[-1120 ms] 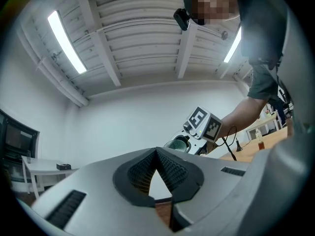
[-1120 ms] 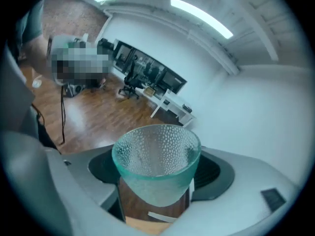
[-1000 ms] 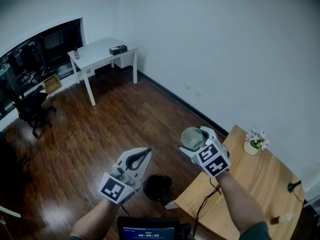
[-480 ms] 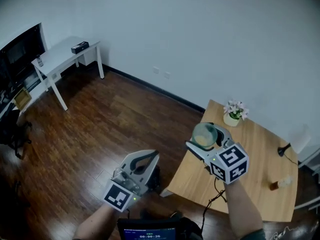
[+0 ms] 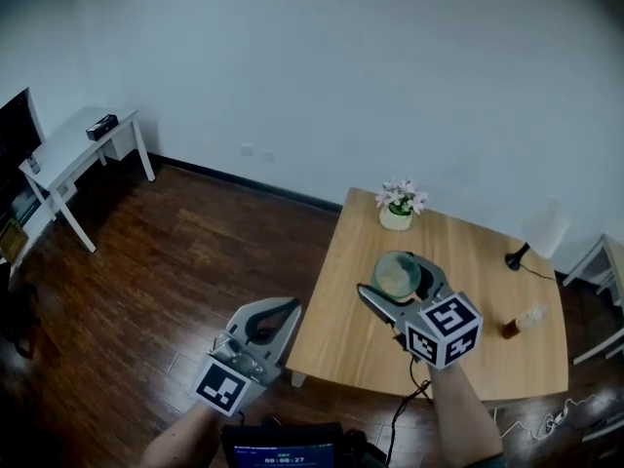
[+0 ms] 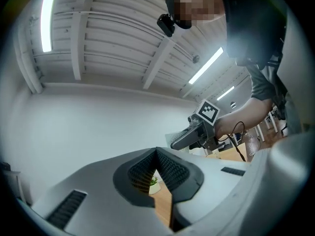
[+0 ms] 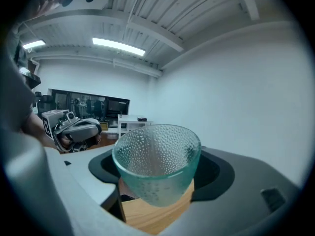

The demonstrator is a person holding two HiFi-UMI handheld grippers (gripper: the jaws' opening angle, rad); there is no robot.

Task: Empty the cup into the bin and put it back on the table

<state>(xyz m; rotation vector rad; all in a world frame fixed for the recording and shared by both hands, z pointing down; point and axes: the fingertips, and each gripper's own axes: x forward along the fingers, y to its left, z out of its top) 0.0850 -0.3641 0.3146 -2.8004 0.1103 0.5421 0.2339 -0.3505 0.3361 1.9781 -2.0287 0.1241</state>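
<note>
A clear dimpled glass cup [image 5: 397, 276] sits upright between the jaws of my right gripper [image 5: 395, 283], held over the middle of the wooden table [image 5: 468, 247]. In the right gripper view the cup [image 7: 157, 159] looks empty, with tabletop showing beneath it, and my right gripper [image 7: 156, 181] is shut on it. My left gripper [image 5: 270, 320] hangs over the dark wood floor just left of the table's near corner. Its jaws are shut with nothing between them [image 6: 156, 167]. No bin is in view.
A small white pot of flowers [image 5: 397, 208] stands at the table's far edge. A black lamp-like object [image 5: 515, 256] and a small brown bottle [image 5: 522, 320] are on its right side. A white desk [image 5: 68, 154] stands far left by the wall.
The view has swung right. The right gripper with the cup has moved from beside the table's edge to over the tabletop. The dark bin on the floor has left the view.
</note>
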